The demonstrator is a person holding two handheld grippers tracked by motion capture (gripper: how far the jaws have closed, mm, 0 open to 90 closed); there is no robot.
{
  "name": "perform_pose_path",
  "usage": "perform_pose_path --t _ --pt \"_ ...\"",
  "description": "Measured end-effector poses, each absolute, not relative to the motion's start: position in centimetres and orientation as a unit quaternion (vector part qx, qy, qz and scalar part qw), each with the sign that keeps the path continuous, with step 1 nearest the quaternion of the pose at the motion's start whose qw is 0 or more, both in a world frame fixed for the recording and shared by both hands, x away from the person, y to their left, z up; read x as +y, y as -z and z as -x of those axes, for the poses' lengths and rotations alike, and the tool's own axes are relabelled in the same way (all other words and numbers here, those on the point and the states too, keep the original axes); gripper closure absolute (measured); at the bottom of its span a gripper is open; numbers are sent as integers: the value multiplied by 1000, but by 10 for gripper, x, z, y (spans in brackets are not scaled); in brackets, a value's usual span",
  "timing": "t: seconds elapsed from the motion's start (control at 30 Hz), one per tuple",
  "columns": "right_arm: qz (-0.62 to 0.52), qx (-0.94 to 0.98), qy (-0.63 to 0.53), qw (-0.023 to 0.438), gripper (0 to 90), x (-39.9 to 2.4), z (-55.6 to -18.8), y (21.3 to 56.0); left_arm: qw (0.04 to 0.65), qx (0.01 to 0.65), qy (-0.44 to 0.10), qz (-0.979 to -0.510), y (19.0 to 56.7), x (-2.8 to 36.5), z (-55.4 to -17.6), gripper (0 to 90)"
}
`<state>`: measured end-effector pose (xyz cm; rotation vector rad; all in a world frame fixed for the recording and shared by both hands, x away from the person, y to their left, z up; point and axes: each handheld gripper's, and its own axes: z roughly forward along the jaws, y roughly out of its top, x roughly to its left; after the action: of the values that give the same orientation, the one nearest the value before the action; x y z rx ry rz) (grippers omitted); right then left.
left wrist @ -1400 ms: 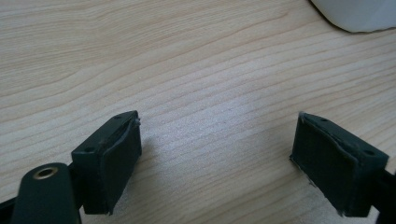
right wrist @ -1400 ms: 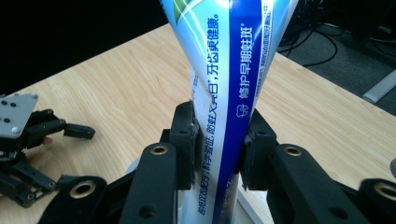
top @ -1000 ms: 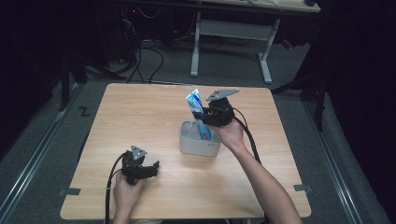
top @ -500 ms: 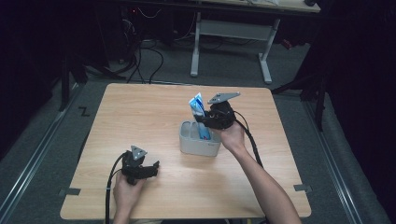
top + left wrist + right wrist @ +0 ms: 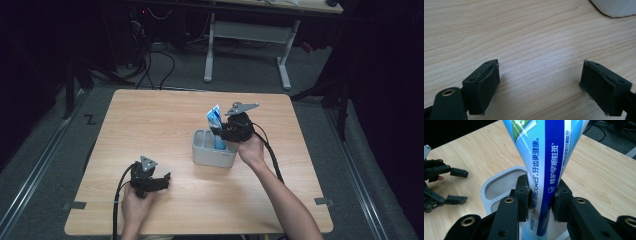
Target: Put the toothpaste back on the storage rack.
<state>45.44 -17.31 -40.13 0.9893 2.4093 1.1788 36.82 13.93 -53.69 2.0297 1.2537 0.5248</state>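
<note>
Toothpaste, in a blue, white and green flexible plastic tube [image 5: 546,157], is seen standing nearly upright with its lower end inside a pale grey two-compartment plastic holder [image 5: 207,152], which sits near the middle of the light wooden table [image 5: 150,120]. In the high view the tube [image 5: 215,120] rises from the compartment on the 3 o'clock side, while the compartment on the 9 o'clock side looks empty. The right gripper [image 5: 540,200] is clamped on the tube, its black pads pressed against the narrow lower body from both sides. The left gripper [image 5: 540,83] is held low over bare wood at about 7 o'clock of the holder, its jaws spread wide with nothing between them. The tube is judged to be light and soft: its printed film looks glossy and probably slippery, and its walls would be dented by a hard squeeze. A hold on the firmer lower body near the cap end, as now taken, is judged better than one on the flat, wide crimped top, where the tube would bend. The holder itself looks light and may be dragged or tipped if the tube is pushed sideways.
</note>
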Motion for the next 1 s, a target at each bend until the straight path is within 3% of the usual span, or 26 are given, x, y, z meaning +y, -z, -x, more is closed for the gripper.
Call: perform_pose_path --t 1.0 --pt "-346 838 -400 135 696 -173 -450 416 342 483 -202 -781 537 139 -368 160"
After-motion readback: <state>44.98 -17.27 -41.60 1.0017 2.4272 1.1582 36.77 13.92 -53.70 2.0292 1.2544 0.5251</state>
